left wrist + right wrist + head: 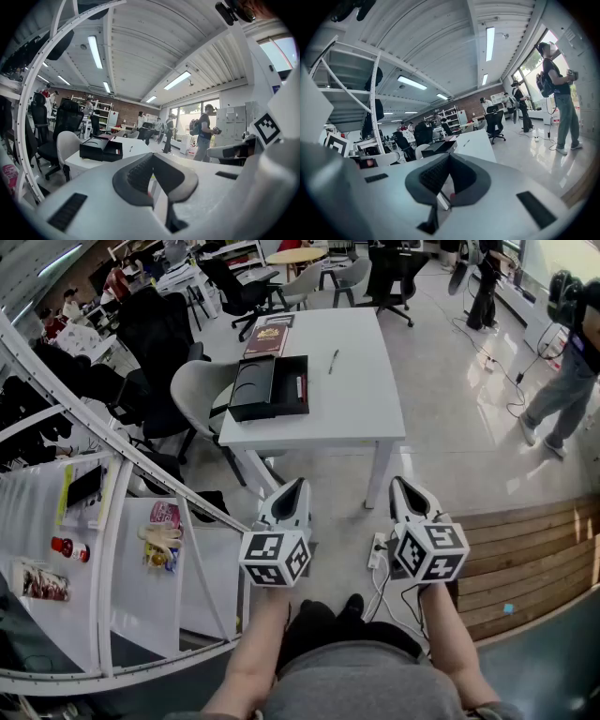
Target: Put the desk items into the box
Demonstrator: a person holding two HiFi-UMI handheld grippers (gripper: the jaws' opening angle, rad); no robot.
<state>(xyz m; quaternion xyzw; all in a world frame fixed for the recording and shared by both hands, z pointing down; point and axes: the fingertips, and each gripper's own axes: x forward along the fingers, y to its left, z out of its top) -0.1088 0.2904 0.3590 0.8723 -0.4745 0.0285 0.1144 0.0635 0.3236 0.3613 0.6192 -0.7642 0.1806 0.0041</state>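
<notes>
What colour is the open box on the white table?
Black. The open rectangular box is black inside and out, and it shows best in the head view.

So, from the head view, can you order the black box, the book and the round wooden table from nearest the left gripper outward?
From the left gripper:
1. black box, on the desk's left side.
2. book, behind the box.
3. round wooden table, far back.

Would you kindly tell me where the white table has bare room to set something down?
The right half of the table is bare: everything from the pen across to the right edge, and the near strip right of the black box. The left side is crowded, with the black box and the book just behind it.
</notes>
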